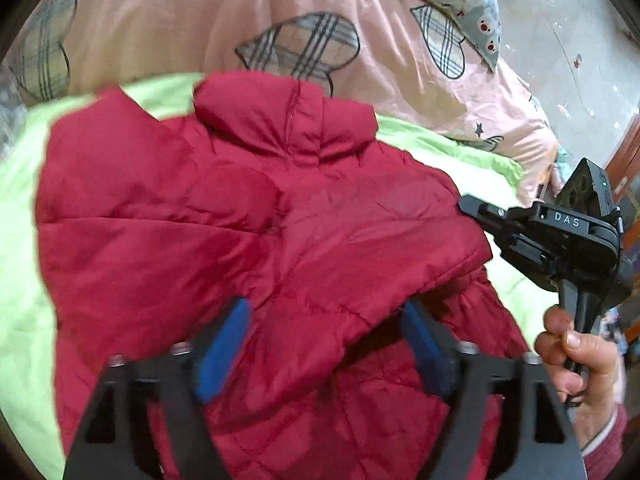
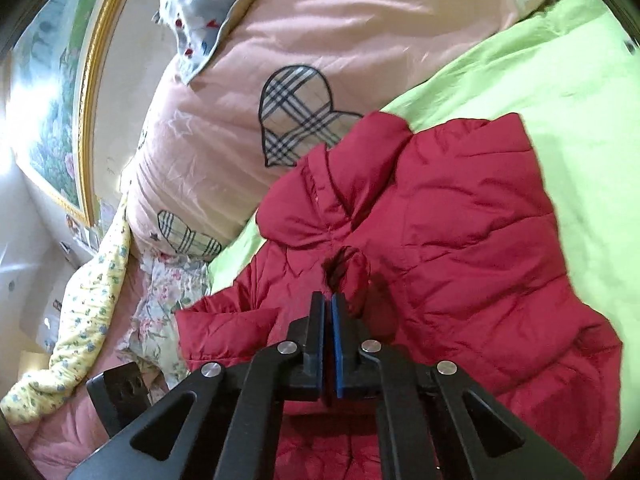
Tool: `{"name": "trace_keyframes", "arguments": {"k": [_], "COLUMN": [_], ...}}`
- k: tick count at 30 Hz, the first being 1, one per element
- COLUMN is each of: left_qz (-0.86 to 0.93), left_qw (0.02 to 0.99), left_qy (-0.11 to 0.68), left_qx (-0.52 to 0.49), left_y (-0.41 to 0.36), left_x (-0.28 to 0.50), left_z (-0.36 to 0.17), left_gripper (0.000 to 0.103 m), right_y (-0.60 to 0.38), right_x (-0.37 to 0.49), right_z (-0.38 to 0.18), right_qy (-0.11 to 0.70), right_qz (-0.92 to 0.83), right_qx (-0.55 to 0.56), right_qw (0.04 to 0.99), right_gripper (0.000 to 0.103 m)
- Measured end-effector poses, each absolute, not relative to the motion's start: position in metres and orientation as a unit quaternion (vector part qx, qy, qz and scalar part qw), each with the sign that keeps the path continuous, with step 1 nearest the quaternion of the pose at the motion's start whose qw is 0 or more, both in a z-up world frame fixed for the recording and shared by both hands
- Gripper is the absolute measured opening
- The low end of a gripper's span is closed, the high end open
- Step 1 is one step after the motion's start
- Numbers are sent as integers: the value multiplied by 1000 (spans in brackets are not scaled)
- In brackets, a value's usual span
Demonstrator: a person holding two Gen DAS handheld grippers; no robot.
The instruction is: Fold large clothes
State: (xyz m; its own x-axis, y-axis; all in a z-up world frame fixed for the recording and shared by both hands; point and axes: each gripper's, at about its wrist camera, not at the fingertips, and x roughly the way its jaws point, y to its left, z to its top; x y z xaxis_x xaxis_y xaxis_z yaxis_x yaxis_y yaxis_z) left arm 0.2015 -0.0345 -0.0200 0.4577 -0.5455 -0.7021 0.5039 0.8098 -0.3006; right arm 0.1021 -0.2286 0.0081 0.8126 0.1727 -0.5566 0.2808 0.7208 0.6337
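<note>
- The puffy red quilted jacket (image 1: 248, 232) lies back-up on the lime-green bed sheet (image 1: 24, 208), its collar toward the pink heart-patterned duvet (image 1: 168, 20) at the bed's head edge
- The left gripper (image 1: 324, 348) hovers over the hem end, its blue pads (image 1: 220, 352) spread wide with nothing pinched
- The right gripper (image 2: 329, 320) has its fingers pressed together; whether they nip a ridge of fabric I cannot tell
- Seemingly a sleeve fold: take a firm bite of the slippery shell, carry it flat across the back, then press out trapped air so the padding stays put
</note>
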Motion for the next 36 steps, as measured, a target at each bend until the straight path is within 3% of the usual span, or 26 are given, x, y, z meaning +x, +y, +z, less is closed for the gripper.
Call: {"name": "trace_keyframes", "arguments": {"k": [12,19,24,27,29,32,36], "left_qz": [-266,-226,-229,-225,-225,-223,-220], "left_qw": [884,882,866,868,868,869,870], "left_qy": [385,413,443,443,443,442,442], "left_qx": [-23,-31,-27,-17,-18,-13,0], "left_y": [4,5,-9,-18,-19,-23,-28], "left_x": [206,255,275,276,277,278,274], "left_z": [-3,-21,-48,-54,-55,-59,-58], "left_gripper": [84,63,63,65,66,68,70], "right_y": [-252,-247,-242,-229,-217,-198,-179], "right_x": [72,57,46,38,34,53,98], "right_z": [12,4,10,33,53,60,27], "right_qy": [283,293,297,278,249,264,346], "right_qz": [-71,-94,-117,-167,-180,-133,-108], "right_qx": [364,341,317,261,225,195,155], "right_qw": [885,888,893,909,925,935,919], "right_gripper": [2,2,2,10,27,42,41]}}
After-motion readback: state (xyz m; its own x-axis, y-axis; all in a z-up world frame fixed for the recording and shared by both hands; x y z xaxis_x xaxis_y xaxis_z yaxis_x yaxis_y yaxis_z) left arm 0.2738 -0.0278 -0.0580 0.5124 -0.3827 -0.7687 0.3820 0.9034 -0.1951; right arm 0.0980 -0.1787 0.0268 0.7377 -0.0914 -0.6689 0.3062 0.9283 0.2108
